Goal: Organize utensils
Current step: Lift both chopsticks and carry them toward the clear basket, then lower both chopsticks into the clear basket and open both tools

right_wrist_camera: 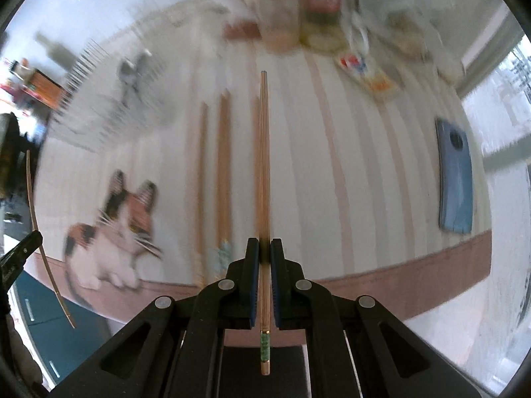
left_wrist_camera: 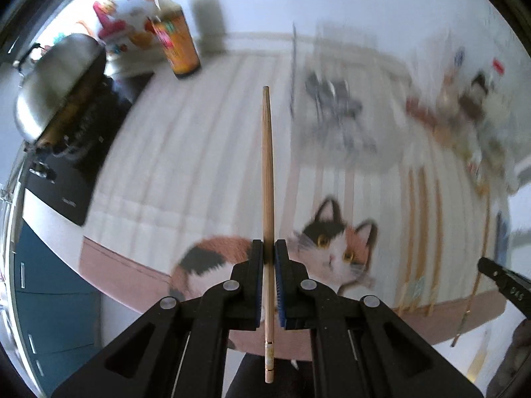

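Note:
My left gripper (left_wrist_camera: 268, 248) is shut on a wooden chopstick (left_wrist_camera: 267, 165) that points forward above a striped mat with a calico cat print (left_wrist_camera: 332, 242). My right gripper (right_wrist_camera: 264, 247) is shut on another wooden chopstick (right_wrist_camera: 264, 165) with a green band near its end. Several more chopsticks (right_wrist_camera: 224, 165) lie side by side on the mat just left of the right gripper; they also show in the left wrist view (left_wrist_camera: 421, 232). The left gripper's chopstick shows at the left edge of the right wrist view (right_wrist_camera: 33, 199). The right gripper's tip shows in the left wrist view (left_wrist_camera: 497, 275).
A blurred wire utensil rack (left_wrist_camera: 335, 106) stands at the back of the mat. A brown bottle (left_wrist_camera: 176, 43) and a steel pot (left_wrist_camera: 56, 83) on a dark stove stand at left. Jars and packets (right_wrist_camera: 298, 10) crowd the far right. A blue pad (right_wrist_camera: 456, 179) lies at right.

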A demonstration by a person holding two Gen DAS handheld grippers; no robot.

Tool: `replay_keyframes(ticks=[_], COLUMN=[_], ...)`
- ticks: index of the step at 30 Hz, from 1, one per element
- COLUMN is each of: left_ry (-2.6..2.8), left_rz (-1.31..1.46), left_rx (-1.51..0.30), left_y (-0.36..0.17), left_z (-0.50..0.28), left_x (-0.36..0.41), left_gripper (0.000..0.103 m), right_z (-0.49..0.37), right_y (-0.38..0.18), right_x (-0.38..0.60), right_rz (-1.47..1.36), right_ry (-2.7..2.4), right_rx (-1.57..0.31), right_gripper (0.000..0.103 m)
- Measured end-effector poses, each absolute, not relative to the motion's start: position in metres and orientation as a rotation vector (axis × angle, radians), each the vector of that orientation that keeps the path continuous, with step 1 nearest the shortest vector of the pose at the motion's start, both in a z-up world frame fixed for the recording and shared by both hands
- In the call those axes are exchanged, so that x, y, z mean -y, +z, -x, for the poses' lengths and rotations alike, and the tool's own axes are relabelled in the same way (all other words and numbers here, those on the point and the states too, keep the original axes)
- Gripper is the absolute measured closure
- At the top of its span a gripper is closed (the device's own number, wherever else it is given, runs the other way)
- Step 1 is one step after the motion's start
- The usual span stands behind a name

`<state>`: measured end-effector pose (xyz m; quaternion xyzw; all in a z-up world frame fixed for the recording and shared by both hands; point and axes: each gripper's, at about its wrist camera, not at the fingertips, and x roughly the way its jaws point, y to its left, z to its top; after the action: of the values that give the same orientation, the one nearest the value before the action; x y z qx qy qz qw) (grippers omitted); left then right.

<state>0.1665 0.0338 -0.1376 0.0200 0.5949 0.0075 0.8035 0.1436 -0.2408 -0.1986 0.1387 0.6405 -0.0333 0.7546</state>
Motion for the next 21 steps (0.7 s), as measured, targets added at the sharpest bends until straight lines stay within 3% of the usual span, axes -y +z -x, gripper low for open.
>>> replay_keyframes(ticks=[6, 11, 21], left_ry=[-0.036, -0.088, -0.157], left_rz=[0.044, 0.054, 0.065], left_rx=[-1.202, -1.183, -1.342], left_y=[-0.079, -0.064, -0.122], left_z=[-0.213, -0.261, -0.373], left_x=[-0.029, -0.015, 0.016], left_gripper=[0.099, 0.099, 0.099], right_z=[-0.202, -0.260, -0.379], right_y=[-0.150, -0.133, -0.166], right_x=[0.215, 0.192, 0.167], right_rz=[-0.378, -0.405, -0.403], right_ry=[0.070, 0.175, 0.194], right_rx=[-1.300, -1.247, -1.286], right_gripper=[0.096, 0.096, 0.096])
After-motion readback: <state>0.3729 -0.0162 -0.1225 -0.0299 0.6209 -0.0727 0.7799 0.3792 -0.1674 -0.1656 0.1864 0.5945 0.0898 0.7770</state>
